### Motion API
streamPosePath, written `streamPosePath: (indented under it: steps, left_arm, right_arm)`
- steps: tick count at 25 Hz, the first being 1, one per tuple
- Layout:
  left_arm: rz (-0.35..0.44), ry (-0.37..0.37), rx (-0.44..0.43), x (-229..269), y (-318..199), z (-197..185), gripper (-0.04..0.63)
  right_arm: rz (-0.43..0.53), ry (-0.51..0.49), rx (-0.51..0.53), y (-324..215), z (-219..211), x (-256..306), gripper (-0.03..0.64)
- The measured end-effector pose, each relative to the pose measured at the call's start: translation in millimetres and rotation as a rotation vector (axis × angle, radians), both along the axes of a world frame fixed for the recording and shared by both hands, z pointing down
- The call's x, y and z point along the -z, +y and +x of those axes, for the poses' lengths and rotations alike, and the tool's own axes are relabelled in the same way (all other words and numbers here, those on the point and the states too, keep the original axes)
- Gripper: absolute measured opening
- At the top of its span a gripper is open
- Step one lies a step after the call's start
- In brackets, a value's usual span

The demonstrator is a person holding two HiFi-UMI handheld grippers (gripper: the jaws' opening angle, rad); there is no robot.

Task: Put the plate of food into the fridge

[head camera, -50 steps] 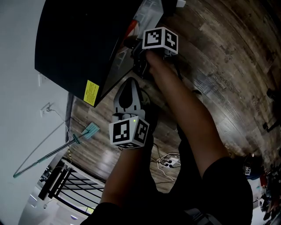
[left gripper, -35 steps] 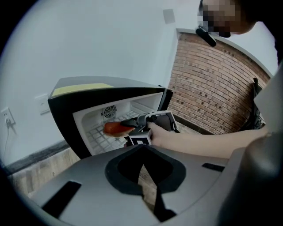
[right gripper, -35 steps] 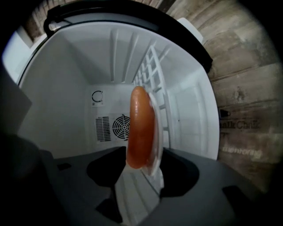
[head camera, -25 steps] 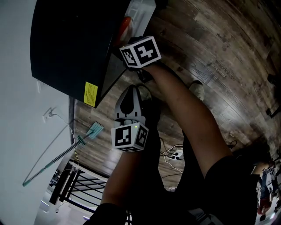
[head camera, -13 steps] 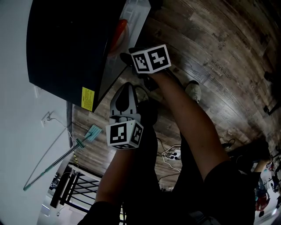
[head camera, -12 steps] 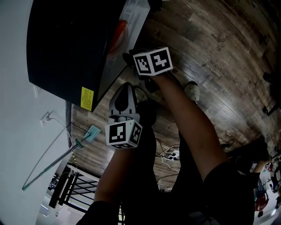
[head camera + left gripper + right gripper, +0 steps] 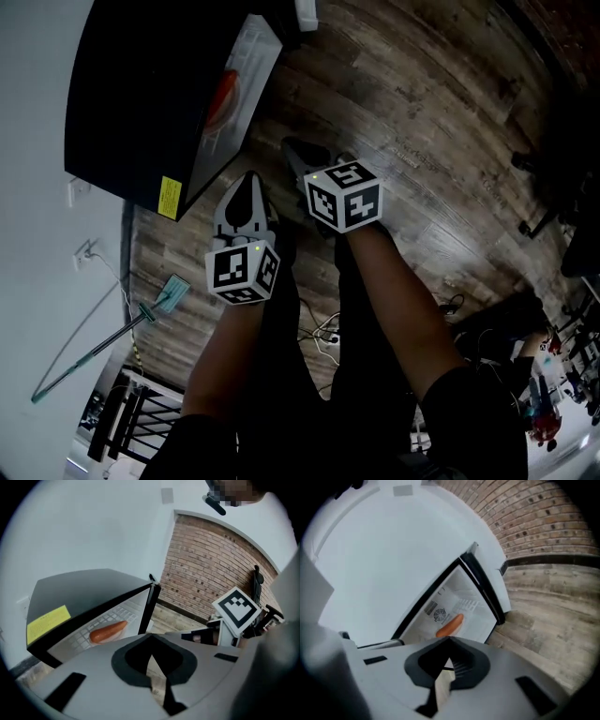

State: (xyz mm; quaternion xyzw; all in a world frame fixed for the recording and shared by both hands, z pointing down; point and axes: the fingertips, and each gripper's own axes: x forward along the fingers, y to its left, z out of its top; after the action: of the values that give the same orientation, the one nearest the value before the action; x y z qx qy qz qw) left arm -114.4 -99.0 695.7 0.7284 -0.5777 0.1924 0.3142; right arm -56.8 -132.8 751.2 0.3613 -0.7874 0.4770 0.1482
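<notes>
Plate of food is sitting inside the fridge now, on the white wire shelf, so the main part of the job is looking done to me. What's changing: a second ago the right gripper was reaching right up at the fridge opening, and now it's hanging well back over the floor. Its fingers have just been closing and are pressing together with nothing between them. The left gripper is lifting back a little too, with its fingers also together and empty. So both hands are letting go of the job and clearing out. I'm guessing the only thing left is swinging the fridge shut, since it's still standing open. Texture-wise, the food is showing up as one long, smooth orange piece with rounded ends. Could be a carrot or a sausage, can't tell. The plate under it is pale and nearly blending into the shelf grid. The fridge is a boxy matte black cabinet with a white liner inside and a yellow sticker on its side. The floor is looking like dark, grainy wood planks, and a rough brick wall is running behind.
</notes>
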Motion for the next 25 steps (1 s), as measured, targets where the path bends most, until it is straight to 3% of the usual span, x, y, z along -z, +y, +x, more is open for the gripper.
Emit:
streamPosePath:
  steps: [6,10,16,21,25]
  left_arm:
    - [-0.001,0.047,-0.054,86,-17,35,-0.002]
    - [0.021,0.073,-0.062,159,-36,56,-0.002]
    - [0.123,0.071,-0.144,293,-57,116,-0.002]
    - [0.290,0.046,-0.198,420,-69,149,-0.002]
    - [0.377,0.053,-0.176,490,-60,160,-0.002]
  right_arm:
    - [0.086,0.048,-0.148,8,52,128,0.014]
    - [0.194,0.081,-0.211,-3,77,223,0.014]
    - [0.393,0.162,-0.297,-25,135,378,0.014]
    - [0.574,0.181,-0.384,-40,181,508,0.014]
    - [0.638,0.188,-0.376,-31,195,571,0.014]
